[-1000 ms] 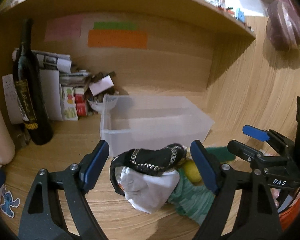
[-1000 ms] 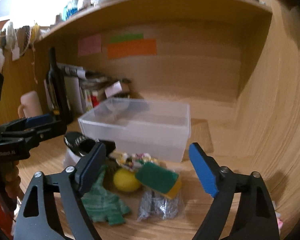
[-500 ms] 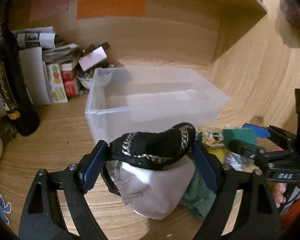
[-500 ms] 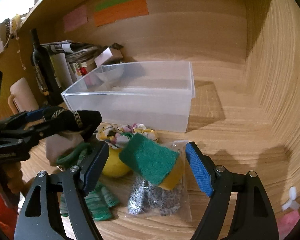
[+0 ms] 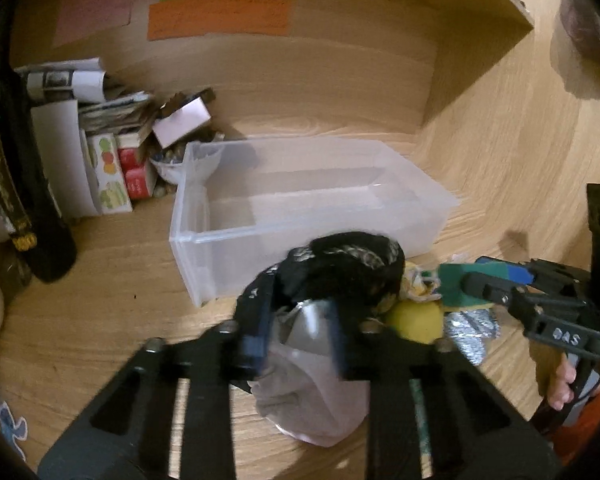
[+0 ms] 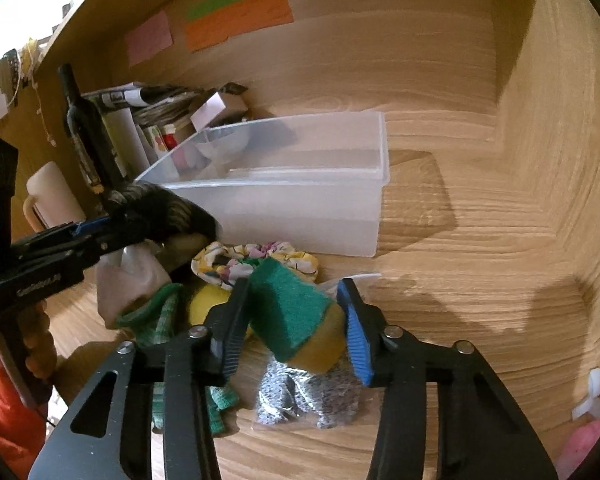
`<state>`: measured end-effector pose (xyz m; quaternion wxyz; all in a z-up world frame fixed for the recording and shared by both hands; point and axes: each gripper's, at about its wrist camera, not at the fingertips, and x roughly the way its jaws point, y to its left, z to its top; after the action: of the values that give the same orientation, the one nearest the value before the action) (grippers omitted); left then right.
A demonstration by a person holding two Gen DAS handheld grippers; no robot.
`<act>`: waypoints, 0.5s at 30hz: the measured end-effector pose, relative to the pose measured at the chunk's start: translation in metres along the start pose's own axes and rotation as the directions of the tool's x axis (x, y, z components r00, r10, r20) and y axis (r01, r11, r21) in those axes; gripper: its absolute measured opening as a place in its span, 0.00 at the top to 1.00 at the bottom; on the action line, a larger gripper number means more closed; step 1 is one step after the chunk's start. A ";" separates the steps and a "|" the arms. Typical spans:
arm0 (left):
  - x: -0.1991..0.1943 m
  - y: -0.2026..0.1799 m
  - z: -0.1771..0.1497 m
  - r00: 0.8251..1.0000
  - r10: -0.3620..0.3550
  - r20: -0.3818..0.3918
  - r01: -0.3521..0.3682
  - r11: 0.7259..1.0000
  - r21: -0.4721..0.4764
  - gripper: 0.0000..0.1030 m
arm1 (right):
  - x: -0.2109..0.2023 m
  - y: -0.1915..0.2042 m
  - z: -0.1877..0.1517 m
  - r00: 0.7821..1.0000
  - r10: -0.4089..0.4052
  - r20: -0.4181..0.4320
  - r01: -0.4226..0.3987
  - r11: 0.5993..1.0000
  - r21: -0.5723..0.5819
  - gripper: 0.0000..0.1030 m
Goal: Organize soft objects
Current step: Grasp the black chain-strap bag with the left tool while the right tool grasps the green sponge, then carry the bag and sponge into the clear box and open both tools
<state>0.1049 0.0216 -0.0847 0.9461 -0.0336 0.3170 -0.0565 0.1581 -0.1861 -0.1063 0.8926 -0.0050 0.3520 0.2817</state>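
My left gripper [image 5: 298,340] is shut on a black-and-white cloth bundle [image 5: 340,272] and holds it just before the clear plastic bin [image 5: 300,204]; the bundle shows in the right wrist view [image 6: 156,212]. My right gripper [image 6: 292,328] is shut on a green-and-yellow sponge [image 6: 296,316], which also shows in the left wrist view [image 5: 460,284]. A yellow ball [image 5: 416,318], a flowered cloth [image 6: 256,260], a green cloth [image 6: 160,316] and a bag of silver scourers [image 6: 308,396] lie on the wooden desk in front of the bin [image 6: 300,200].
A dark wine bottle [image 5: 16,184], papers and small boxes [image 5: 112,168] stand at the back left. Wooden walls close the back and right. A white cup [image 6: 48,200] stands left of the bin.
Both grippers have closed: the left on the black-and-white bundle, the right on the sponge. Both have moved nearer to the bin.
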 end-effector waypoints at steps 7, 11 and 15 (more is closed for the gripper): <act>-0.004 0.003 0.008 0.999 0.004 0.040 -0.004 1.000 0.003 0.89 | -0.013 0.000 0.012 0.998 -0.011 0.063 0.011 1.000 0.002 0.73; -0.009 0.008 0.015 0.998 -0.002 0.062 0.003 1.000 -0.020 0.90 | -0.022 0.004 0.020 0.994 -0.019 0.108 0.020 1.000 -0.014 0.74; -0.018 0.014 0.023 0.995 -0.011 0.094 0.015 0.999 -0.044 0.91 | -0.029 0.005 0.028 0.988 -0.017 0.151 0.021 1.000 -0.020 0.74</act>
<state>0.1063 0.0387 -0.0569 0.9586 -0.0592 0.2731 -0.0540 0.1565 -0.1907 -0.0663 0.9192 0.0034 0.2802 0.2766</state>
